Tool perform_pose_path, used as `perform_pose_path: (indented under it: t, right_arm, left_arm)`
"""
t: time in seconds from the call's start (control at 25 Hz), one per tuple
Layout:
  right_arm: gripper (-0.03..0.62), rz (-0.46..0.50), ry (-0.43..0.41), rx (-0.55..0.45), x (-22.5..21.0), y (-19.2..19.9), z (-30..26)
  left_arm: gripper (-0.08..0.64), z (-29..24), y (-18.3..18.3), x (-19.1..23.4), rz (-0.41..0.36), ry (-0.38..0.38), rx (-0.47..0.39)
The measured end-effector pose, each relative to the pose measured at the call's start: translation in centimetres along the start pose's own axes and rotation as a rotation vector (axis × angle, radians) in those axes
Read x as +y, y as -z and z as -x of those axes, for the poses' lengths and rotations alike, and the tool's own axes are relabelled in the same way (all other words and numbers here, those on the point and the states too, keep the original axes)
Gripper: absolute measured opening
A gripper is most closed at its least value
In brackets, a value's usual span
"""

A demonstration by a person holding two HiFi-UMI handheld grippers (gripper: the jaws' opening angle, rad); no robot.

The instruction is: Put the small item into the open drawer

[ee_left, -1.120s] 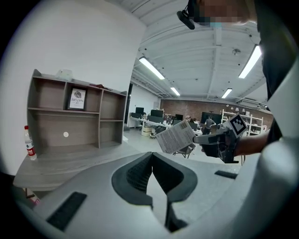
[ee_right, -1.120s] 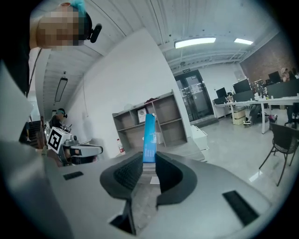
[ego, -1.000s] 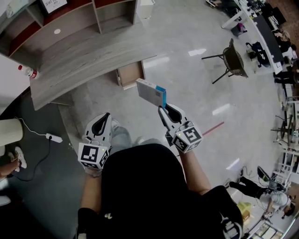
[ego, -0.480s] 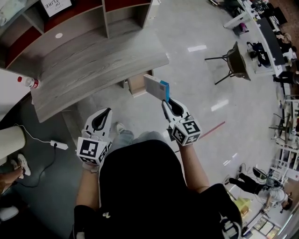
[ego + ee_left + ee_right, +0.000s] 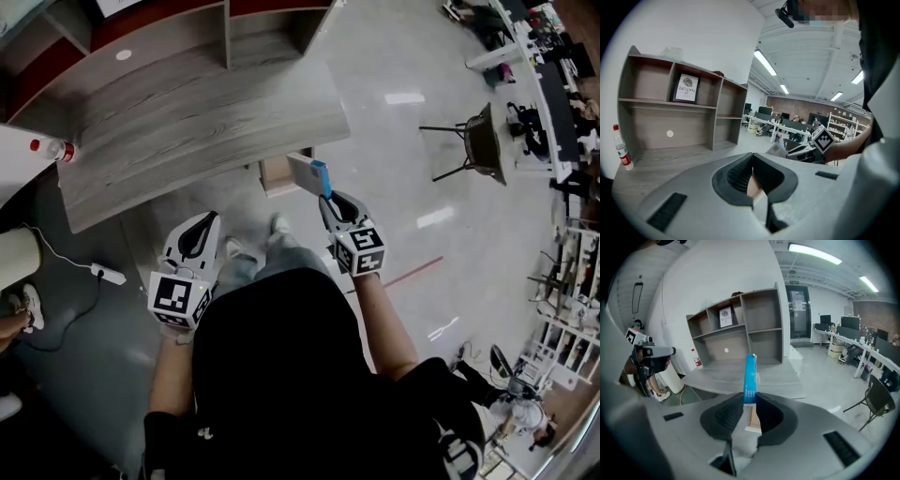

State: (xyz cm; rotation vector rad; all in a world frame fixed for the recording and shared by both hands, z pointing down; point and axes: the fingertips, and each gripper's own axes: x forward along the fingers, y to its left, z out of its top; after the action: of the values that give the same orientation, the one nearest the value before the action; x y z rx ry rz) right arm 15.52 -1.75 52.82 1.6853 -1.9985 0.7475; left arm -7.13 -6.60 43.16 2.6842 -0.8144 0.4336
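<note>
A small white box with a blue end [image 5: 307,174] stands upright between the jaws of my right gripper [image 5: 330,201], which is shut on it. In the right gripper view the box [image 5: 750,376] rises from the right gripper [image 5: 750,401] in front of the grey desk [image 5: 740,373]. The open wooden drawer [image 5: 275,176] juts from under the desk's [image 5: 187,131] front edge, just left of the box in the head view. My left gripper [image 5: 208,221] hangs shut and holds nothing, to the left of the person's legs. The left gripper [image 5: 752,161] faces the shelves.
A shelf unit [image 5: 679,112] stands at the back of the desk. A bottle with a red cap [image 5: 52,147] sits at its left end. A power strip [image 5: 108,275] lies on the floor at left. A chair [image 5: 483,141] stands far right on the open floor.
The person has stepped closer to the desk. Both grippers moved forward, and the right one dipped with the box until it shows just beside the open drawer.
</note>
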Motion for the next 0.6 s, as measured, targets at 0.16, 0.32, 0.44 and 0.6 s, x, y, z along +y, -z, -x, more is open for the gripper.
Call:
perform_pose_path:
  t: [0.16,0.32,0.44,0.6]
  right_arm:
    - [0.092,0.058,-0.046,0.073,-1.1,1.2,-2.5]
    - [0.092,0.113,-0.09,0.134,-2.2,2.8,-4.2]
    - [0.092,0.153,-0.126,0.178,-2.1,4.2,-6.1]
    - [0.092,0.208,-0.173,0.229,-2.0,5.5,-8.7]
  left_arm:
    - [0.003,-0.6,0.3,0.1,0.04,-0.058,0.014]
    - [0.003,-1.0,0.6,-0.7,0.064,-0.113,0.017]
    - [0.003,-0.4,1.2,-0.5,0.082,-0.165,0.022]
    - [0.003,0.4,1.9,-0.1,0.11,-0.234,0.033]
